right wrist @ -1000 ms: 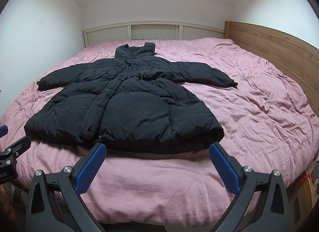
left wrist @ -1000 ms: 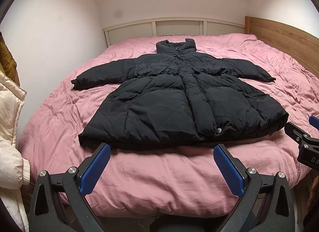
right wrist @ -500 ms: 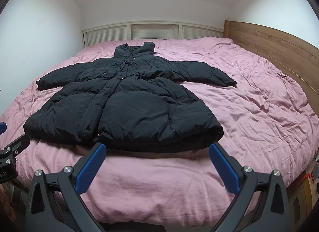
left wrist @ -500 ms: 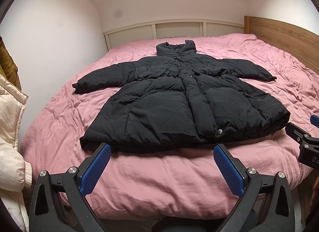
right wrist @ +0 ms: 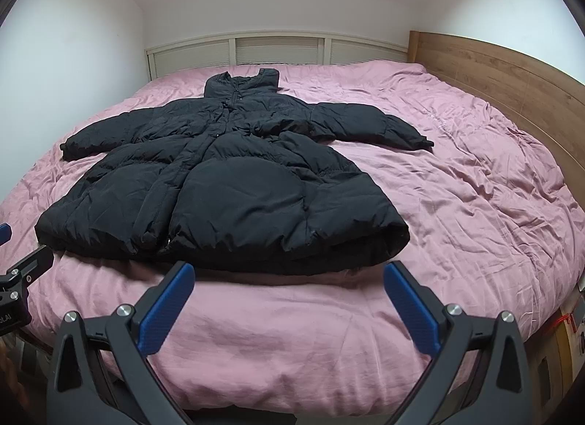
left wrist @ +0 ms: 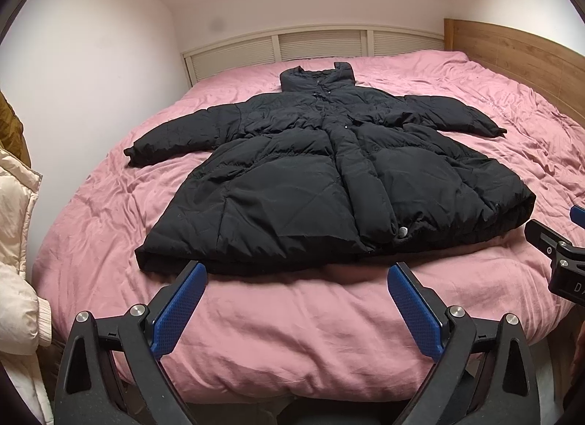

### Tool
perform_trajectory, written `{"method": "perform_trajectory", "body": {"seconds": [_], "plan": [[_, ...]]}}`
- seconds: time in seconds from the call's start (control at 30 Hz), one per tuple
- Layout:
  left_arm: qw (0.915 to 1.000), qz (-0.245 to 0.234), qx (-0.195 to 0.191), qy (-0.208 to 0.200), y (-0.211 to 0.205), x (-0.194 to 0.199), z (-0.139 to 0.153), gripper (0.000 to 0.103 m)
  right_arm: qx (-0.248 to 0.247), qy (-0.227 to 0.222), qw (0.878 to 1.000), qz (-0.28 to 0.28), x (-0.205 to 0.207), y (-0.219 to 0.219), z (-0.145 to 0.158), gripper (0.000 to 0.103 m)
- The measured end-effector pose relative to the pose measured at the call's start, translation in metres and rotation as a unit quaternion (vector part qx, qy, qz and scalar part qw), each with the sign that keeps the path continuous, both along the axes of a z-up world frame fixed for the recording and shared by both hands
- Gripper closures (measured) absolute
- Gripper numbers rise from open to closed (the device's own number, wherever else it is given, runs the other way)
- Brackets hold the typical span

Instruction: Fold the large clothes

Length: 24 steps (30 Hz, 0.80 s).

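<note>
Folding not begun: both the left tool [left wrist: 296,275] and right tool [right wrist: 289,275] hang wide and empty, so next reach for the black coat [left wrist: 329,183] hem at 12 o'clock.

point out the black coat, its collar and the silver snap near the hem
black coat [left wrist: 292,202], left wrist view, front panel
collar [left wrist: 317,78], left wrist view, top of the coat
silver snap [left wrist: 403,230], left wrist view, placket near the hem

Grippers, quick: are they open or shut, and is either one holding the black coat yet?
Left gripper: open, holding nothing, short of the black coat.
Right gripper: open, holding nothing, also short of the coat's hem.
</note>
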<state>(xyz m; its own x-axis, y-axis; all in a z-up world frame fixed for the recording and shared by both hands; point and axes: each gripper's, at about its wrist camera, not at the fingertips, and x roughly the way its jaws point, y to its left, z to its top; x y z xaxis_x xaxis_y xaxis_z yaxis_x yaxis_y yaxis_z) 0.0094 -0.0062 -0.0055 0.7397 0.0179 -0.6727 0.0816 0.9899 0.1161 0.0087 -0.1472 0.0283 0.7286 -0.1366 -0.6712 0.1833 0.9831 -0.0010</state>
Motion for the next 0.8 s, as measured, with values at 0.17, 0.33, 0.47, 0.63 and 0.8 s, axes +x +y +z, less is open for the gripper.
{"method": "perform_trajectory", "body": {"seconds": [0.17,0.33,0.47,0.63,0.8], "plan": [[0.9999,0.0,-0.013,0.011,0.003,0.001,-0.006,0.008,0.0,0.002,1.0,0.001,0.002,-0.001,-0.003,0.0],[0.9999,0.008,-0.011,0.008,0.009,0.008,-0.004,0.008,0.004,0.007,1.0,0.001,0.008,-0.003,-0.01,0.0],[0.9999,0.01,-0.003,0.001,0.009,0.016,0.001,0.008,0.004,0.011,1.0,0.002,0.017,-0.005,-0.013,0.0],[0.9999,0.013,0.008,-0.005,0.008,0.033,0.007,0.008,0.005,0.005,1.0,-0.004,0.03,-0.016,-0.007,0.0],[0.9996,0.029,0.001,0.0,0.017,0.064,0.013,0.008,0.016,-0.024,0.999,-0.018,0.052,-0.039,0.011,0.0]]}}
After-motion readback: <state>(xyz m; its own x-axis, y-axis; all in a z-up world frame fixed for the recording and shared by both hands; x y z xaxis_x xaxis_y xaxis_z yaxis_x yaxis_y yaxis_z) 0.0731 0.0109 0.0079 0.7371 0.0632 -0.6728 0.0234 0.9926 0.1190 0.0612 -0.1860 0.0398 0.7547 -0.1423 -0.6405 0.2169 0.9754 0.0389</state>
